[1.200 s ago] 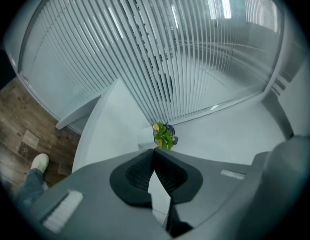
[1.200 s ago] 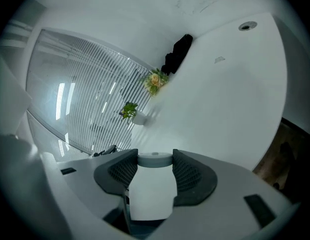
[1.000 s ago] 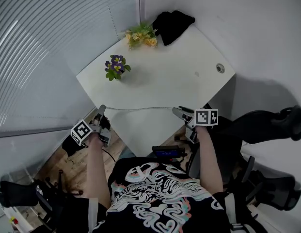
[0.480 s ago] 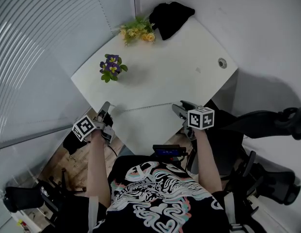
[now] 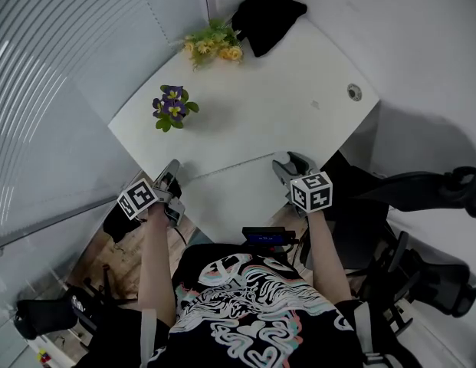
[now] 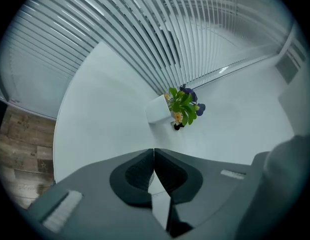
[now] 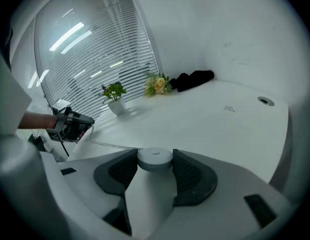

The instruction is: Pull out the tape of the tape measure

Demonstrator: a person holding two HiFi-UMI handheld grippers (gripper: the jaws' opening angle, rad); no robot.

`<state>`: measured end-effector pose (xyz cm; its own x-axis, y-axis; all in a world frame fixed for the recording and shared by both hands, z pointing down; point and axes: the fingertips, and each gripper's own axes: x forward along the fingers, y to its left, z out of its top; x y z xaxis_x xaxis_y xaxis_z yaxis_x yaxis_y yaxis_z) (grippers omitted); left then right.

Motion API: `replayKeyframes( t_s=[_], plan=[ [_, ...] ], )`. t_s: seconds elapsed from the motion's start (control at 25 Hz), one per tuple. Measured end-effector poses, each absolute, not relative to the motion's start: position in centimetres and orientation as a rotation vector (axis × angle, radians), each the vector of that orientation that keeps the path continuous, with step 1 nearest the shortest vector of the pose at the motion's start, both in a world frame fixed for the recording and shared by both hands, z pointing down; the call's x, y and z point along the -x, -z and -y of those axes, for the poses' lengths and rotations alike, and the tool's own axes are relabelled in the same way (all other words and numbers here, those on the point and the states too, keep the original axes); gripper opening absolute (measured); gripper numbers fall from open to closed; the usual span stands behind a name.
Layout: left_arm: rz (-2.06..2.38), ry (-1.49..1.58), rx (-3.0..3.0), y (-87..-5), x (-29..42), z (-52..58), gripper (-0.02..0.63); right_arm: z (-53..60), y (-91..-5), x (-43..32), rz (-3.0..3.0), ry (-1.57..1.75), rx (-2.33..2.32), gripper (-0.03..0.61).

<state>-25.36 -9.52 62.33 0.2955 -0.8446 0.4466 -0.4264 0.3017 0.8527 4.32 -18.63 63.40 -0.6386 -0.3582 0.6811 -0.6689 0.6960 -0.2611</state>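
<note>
Black T-shirt (image 5: 245, 305), white-pink swirl print; grey left tongs (image 5: 171, 169), right tongs (image 5: 283, 163), black-white marker cubes (image 5: 138, 198).

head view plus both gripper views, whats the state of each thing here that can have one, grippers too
right gripper: shut on the white round tape measure case
left gripper: jaws together, shut on the end of the thin pale tape
thin pale tape: pulled out, stretched between the two grippers
purple-flowered plant in a white pot: upright on the white table
black cloth: crumpled at the table's far corner
</note>
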Motion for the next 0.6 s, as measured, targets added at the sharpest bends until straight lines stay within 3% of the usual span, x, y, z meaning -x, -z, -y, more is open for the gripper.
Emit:
replayKeyframes(
  t_s=[0.28, 0.6],
  plan=[
    [1.322, 0.374, -1.321, -63.2, 25.0, 9.7, 0.005, 18.7, -64.4, -4.3, 2.220, -0.531, -0.820, 0.219],
    [1.392, 0.251, -1.354, -63.9, 24.7, 9.5, 0.006, 18.7, -64.2, -4.2, 2.228, -0.592, -0.837, 0.223]
  ],
)
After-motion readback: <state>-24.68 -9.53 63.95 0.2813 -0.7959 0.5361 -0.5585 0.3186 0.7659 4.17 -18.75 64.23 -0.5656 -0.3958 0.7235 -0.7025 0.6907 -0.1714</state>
